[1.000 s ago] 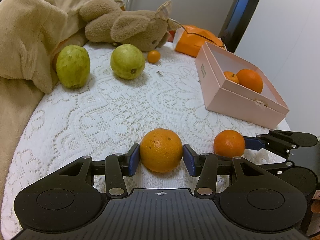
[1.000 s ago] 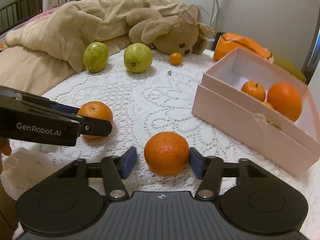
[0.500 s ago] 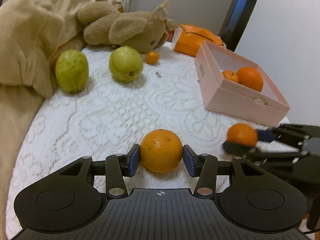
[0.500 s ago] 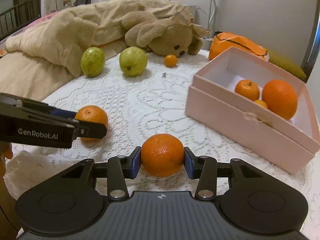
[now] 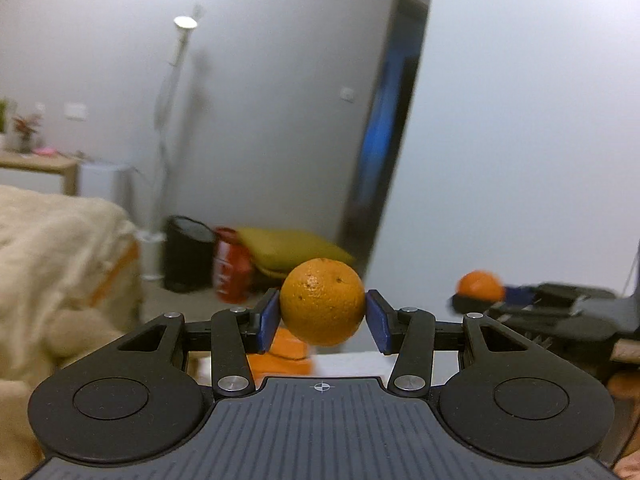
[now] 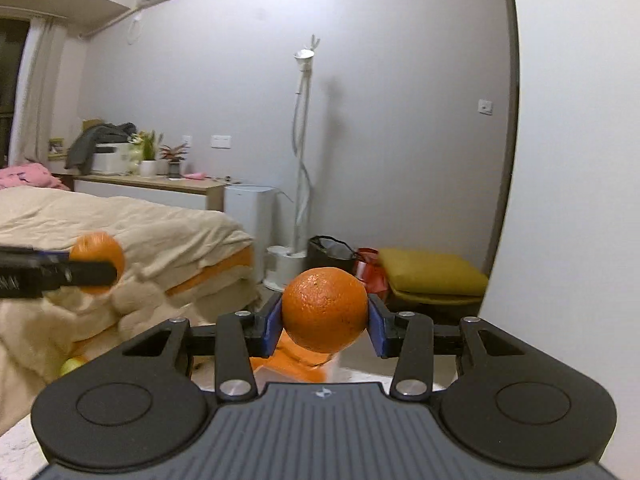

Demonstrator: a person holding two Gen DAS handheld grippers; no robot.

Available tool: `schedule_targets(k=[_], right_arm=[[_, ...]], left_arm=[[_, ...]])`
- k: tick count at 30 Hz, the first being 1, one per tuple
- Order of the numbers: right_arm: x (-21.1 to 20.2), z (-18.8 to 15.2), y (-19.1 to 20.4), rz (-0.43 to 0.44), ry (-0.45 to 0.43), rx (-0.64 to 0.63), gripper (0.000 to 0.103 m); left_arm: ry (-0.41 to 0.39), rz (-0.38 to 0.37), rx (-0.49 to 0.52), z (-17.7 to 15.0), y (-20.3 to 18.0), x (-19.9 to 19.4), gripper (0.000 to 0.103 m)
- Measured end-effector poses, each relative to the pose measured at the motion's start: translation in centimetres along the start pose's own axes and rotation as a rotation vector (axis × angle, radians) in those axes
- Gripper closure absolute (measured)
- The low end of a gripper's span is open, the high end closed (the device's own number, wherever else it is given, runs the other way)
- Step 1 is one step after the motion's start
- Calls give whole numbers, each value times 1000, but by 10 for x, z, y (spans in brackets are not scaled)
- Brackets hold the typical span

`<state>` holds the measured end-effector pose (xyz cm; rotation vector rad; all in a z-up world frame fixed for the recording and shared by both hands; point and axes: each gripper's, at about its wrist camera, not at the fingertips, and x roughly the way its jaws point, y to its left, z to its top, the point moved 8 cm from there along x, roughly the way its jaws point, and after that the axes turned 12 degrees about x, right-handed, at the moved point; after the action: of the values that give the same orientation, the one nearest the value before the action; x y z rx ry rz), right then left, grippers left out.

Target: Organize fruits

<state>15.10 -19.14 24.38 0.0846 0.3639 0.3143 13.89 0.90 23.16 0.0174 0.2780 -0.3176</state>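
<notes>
Your left gripper point(image 5: 322, 316) clamps an orange point(image 5: 322, 301) between its blue fingers point(image 5: 267, 321); your right gripper point(image 6: 324, 322) clamps another orange point(image 6: 324, 309). Below both fingers, the desk is mostly hidden; an orange bag point(image 6: 298, 364) is blurred.

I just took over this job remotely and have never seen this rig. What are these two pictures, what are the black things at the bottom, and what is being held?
There is no robot arm here: a person holds a two-finger gripper in each hand, and each gripper has a fisheye camera looking forward along its fingers.

The left wrist view shows the left gripper shut on an orange. The right wrist view shows the right gripper shut on another orange. Each view also catches the other gripper and its fruit, blurred, at the side.

Both cameras point up into the room, at a bed, a lamp and a yellow cushion, so the table is almost out of view and I cannot tell what lies on it.
</notes>
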Motion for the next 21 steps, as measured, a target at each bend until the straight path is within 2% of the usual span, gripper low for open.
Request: schedule_targets(k=[2,6,7,11,13,15,16,18,20,21], right_arm=[[13,3,-10,-9,37,3,60],[38,-24,-27,0,152,36,60],[45,-37,-29,16,196,53,60],[73,-102,-32,70,360,73,60],[85,-128,-31,71,406,69,60],[97,-150,-29,62,445,62,60],[100,-160,-27,55,467,51,59],[110,-175,-23,54,521,26,58],[115,-187,-22,56,566,28,56],[115,-188,-23,61,563,36,49]], left_arm=[[54,-58,-13,-3,-9,28,52],[255,-174,-72,-38,-18,98,52],[297,-181,-93,-50,-18,115,52],[385,-168,-113,-90,-17,162,51],[483,-166,-95,-111,-16,184,51],[587,-112,-38,-138,-15,193,52],[612,-81,0,-145,-15,196,52],[604,-79,15,-149,-15,196,52],[549,-111,-49,-145,-10,191,53],[523,-115,-75,-140,-8,187,53]])
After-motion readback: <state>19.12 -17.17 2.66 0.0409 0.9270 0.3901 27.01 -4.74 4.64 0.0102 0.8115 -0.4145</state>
